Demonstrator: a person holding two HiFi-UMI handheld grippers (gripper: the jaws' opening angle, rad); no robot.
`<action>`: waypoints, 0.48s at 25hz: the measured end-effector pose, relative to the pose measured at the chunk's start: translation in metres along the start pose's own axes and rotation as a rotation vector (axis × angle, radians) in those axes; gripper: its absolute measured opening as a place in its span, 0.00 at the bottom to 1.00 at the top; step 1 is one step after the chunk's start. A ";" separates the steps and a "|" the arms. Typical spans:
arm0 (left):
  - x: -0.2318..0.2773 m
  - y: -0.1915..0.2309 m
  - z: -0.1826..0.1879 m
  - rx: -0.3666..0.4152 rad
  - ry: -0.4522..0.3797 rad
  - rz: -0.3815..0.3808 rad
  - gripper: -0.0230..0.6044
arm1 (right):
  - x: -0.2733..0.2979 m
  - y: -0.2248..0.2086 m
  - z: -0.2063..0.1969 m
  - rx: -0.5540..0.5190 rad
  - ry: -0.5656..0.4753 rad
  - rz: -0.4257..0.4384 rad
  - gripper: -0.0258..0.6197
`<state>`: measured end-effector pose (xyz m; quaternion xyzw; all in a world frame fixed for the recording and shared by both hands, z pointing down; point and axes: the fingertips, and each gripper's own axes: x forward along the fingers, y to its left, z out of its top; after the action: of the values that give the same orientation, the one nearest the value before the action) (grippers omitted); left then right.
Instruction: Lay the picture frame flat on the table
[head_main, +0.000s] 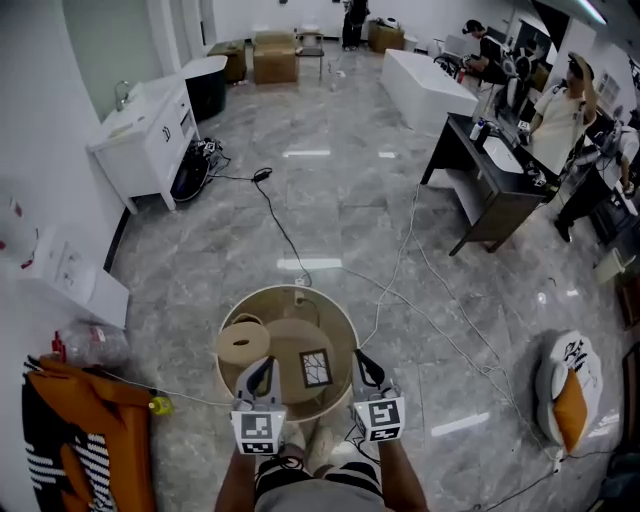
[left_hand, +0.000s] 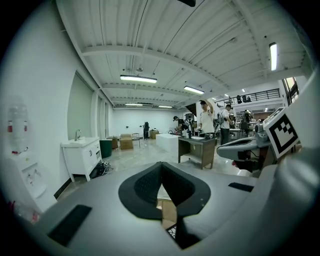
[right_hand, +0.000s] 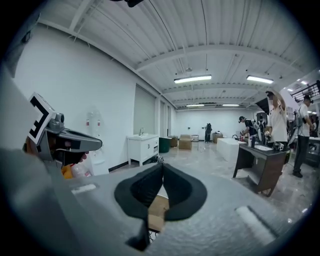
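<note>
**A:** How far along is the task?

**B:** Judging from the head view, it is done or very nearly so. The picture frame (head_main: 316, 367) seems to lie flat on the round table (head_main: 262, 293), a little right of the middle and toward the near edge. Nothing is holding it.

**A:** And the grippers?

**B:** The left gripper (head_main: 262, 366) and the right gripper (head_main: 362, 360) hang over the near edge, one on each side of the frame and apart from it. Each has its jaws pressed together with nothing between them. At most, what is left is to draw back.

**A:** Is anything else on the table?

**B:** A pale round disc (head_main: 245, 343) sits left of the frame, near the left rim. The table is light wood with a raised rim all round.

**A:** And the room?

**B:** It is a wide hall with a glossy grey marbled floor (head_main: 330, 200) crossed by loose cables. A white sink cabinet (head_main: 150, 135) stands along the left wall and a dark desk (head_main: 490, 195) at the right, with people beside it. An orange cloth (head_main: 95, 430) lies at the lower left
</note>
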<state>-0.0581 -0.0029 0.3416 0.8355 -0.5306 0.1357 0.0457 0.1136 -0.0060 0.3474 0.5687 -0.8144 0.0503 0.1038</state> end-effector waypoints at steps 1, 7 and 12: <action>-0.008 -0.003 -0.001 -0.007 0.000 0.000 0.06 | -0.008 0.002 0.002 0.003 -0.005 0.004 0.04; -0.049 -0.023 0.000 -0.002 -0.009 0.001 0.06 | -0.057 0.012 0.014 0.002 -0.049 0.004 0.04; -0.078 -0.034 0.006 0.012 -0.031 0.008 0.06 | -0.088 0.019 0.017 0.005 -0.070 0.001 0.04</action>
<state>-0.0576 0.0785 0.3164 0.8356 -0.5337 0.1262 0.0321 0.1232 0.0777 0.3118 0.5700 -0.8176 0.0325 0.0739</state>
